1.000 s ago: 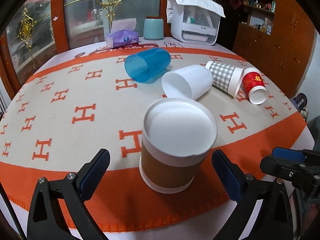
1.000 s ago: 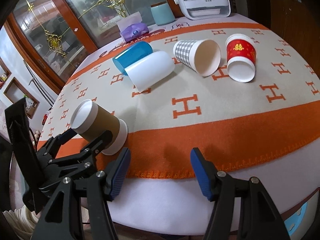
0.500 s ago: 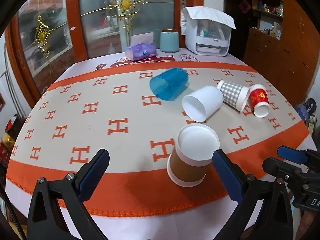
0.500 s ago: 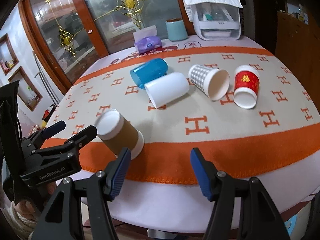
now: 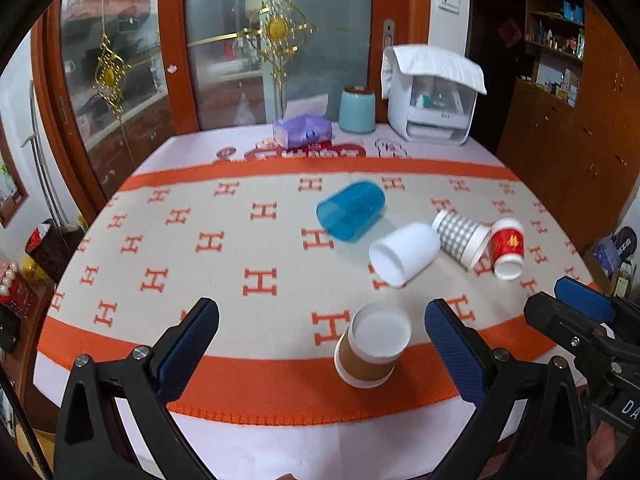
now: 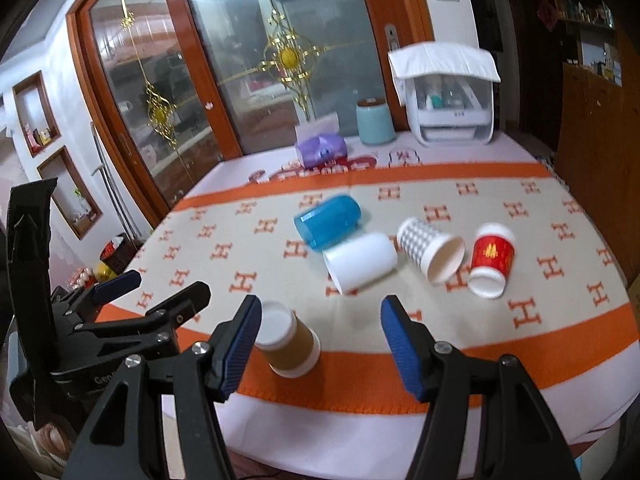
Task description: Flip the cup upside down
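A brown paper cup (image 5: 370, 354) with white rims stands upside down near the table's front edge, on the orange band of the cloth; it also shows in the right wrist view (image 6: 289, 346). My left gripper (image 5: 320, 344) is open and empty, pulled back above the table edge. My right gripper (image 6: 320, 340) is open and empty too. Four other cups lie on their sides further back: a blue one (image 5: 351, 212), a white one (image 5: 404, 254), a grey checked one (image 5: 460, 238) and a red one (image 5: 507, 248).
At the table's far edge stand a purple tissue pack (image 5: 303, 132), a teal jar (image 5: 357, 110) and a white covered appliance (image 5: 432, 98). The orange-and-beige H-patterned cloth (image 5: 180, 248) covers the round table. Wooden cabinets are at the right.
Both grippers have drawn back and up from the table. The brown cup, close between the left fingers a second ago, now stands free and further away.
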A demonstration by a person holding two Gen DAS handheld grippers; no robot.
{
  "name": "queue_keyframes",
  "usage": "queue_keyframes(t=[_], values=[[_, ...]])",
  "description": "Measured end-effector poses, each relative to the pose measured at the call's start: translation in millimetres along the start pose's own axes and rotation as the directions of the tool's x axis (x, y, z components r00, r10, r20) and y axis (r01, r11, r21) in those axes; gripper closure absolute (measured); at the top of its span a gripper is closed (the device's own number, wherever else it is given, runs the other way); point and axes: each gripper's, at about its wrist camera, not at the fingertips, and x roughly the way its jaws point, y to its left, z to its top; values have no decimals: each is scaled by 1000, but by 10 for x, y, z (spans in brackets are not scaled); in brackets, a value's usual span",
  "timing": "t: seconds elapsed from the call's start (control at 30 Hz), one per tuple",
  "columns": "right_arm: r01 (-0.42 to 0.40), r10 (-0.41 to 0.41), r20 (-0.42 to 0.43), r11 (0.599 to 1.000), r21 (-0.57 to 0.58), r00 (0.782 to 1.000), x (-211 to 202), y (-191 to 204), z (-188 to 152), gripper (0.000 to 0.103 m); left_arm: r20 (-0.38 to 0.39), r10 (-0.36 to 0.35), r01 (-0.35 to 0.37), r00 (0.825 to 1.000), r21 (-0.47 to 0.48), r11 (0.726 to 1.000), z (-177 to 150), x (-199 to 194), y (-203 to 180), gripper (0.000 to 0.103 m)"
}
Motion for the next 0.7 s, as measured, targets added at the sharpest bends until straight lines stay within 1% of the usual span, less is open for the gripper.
queue_keyframes(t=[0.13, 0.27, 0.4, 0.57, 0.7], values=[[-5, 6, 40, 1000, -17, 999, -122, 69, 96, 40, 17, 15, -15, 1000, -18, 1000, 129, -139, -4, 1], [-15, 16, 48, 1000, -20, 999, -152, 99, 142, 40, 39, 26, -25, 999, -34, 999, 219, -245, 5, 1], [-15, 16, 49, 1000, -20, 999, -149, 106, 160, 40, 34, 65, -64, 997, -48, 997, 267, -272, 13, 1], [-10, 11, 51, 1000, -23, 999, -151, 111, 173, 40, 24, 38, -37, 999, -54, 998, 281, -267, 1, 1], [-7, 9, 57, 1000, -28, 998, -175, 109, 176, 40, 26, 30, -29, 999, -53, 998, 281, -279, -31, 1]])
